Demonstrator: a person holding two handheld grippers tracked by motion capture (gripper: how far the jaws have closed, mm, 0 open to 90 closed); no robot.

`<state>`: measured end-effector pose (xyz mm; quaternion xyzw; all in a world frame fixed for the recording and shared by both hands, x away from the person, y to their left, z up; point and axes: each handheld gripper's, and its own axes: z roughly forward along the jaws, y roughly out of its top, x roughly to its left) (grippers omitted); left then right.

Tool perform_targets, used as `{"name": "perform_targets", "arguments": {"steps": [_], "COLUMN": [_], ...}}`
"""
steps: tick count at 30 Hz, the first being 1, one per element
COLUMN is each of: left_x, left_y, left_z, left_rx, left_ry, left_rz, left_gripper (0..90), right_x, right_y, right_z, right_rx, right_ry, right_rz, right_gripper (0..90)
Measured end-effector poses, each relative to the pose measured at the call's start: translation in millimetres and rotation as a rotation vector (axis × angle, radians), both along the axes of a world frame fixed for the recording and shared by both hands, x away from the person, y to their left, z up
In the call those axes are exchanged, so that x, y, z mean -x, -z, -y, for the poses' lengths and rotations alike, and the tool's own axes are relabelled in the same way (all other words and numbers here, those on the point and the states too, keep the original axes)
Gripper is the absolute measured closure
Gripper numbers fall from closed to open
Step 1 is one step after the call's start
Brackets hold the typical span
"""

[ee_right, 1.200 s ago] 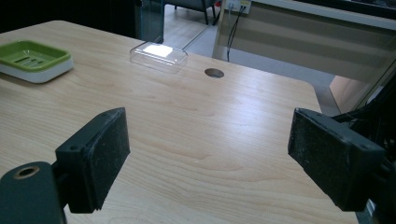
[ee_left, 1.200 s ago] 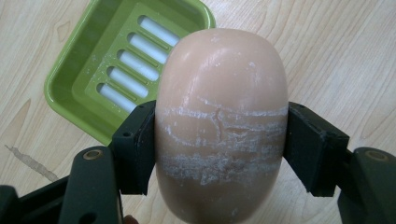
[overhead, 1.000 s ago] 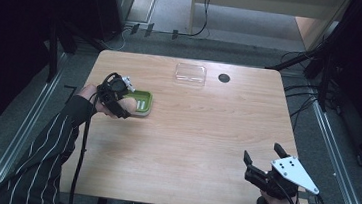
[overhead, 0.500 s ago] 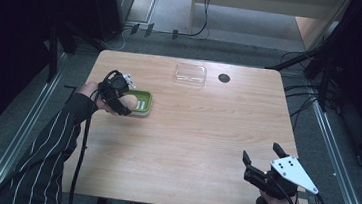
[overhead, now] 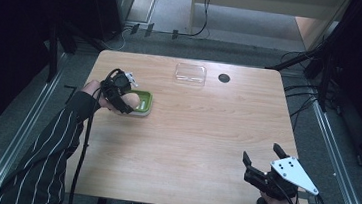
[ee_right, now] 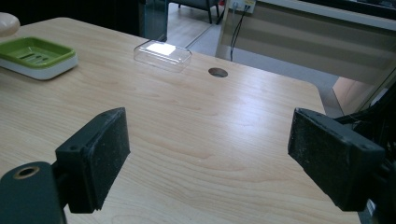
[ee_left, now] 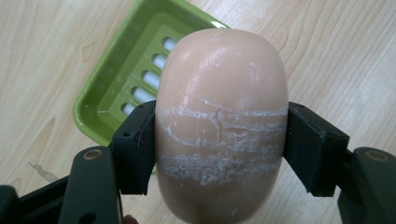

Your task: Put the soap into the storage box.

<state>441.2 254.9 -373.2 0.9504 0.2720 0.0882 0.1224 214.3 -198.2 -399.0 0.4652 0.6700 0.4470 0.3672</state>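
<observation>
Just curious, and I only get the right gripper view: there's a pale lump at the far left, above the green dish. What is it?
Observer: A bar of soap, clamped between the jaws of the left gripper.
Operator: Is it lying in the dish?
Observer: No, it is held at the dish's edge, and the slotted floor is bare.
Operator: Is the soap new?
Observer: It looks used. The left gripper view shows white scuffs and cracks across its middle.
Operator: Who holds that gripper?
Observer: A person's hand, coming out of a striped sleeve.
</observation>
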Motion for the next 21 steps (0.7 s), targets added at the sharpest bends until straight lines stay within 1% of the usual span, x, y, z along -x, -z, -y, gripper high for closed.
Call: {"name": "perform_targets", "arguments": {"steps": [5,8,14,16,17,21], "left_x": [-3.5,-4.4,-8.3,-10.5,-11.4,-14.9], "left_y": [-1.3,-0.9,2.0,1.6,1.5,2.3], "left_z": [3.1,4.5,8.4,9.5,10.1,12.4], "left_rx": [0.011,0.01,0.001,0.001,0.008,-0.003], "left_ry": [0.006,0.006,0.025,0.029,0.027,0.045], "left_rz": [0.004,0.01,0.008,0.016,0.019,0.027], "left_gripper": [33.1,33.2,33.1,33.1,33.1,33.2], "right_x": [0.2,0.2,1.5,1.9,1.8,1.8], "right_y": [0.0,0.0,-0.1,-0.2,-0.3,-0.3], "right_z": [-0.2,-0.1,0.7,1.0,1.1,0.4], "right_rx": [0.003,0.005,0.003,0.002,0.002,0.005], "right_ry": [-0.003,-0.002,0.002,0.004,0.005,0.004], "right_rz": [0.001,-0.001,-0.003,0.0,0.0,-0.002], "right_gripper": [13.4,13.4,13.4,13.4,13.4,13.4]}}
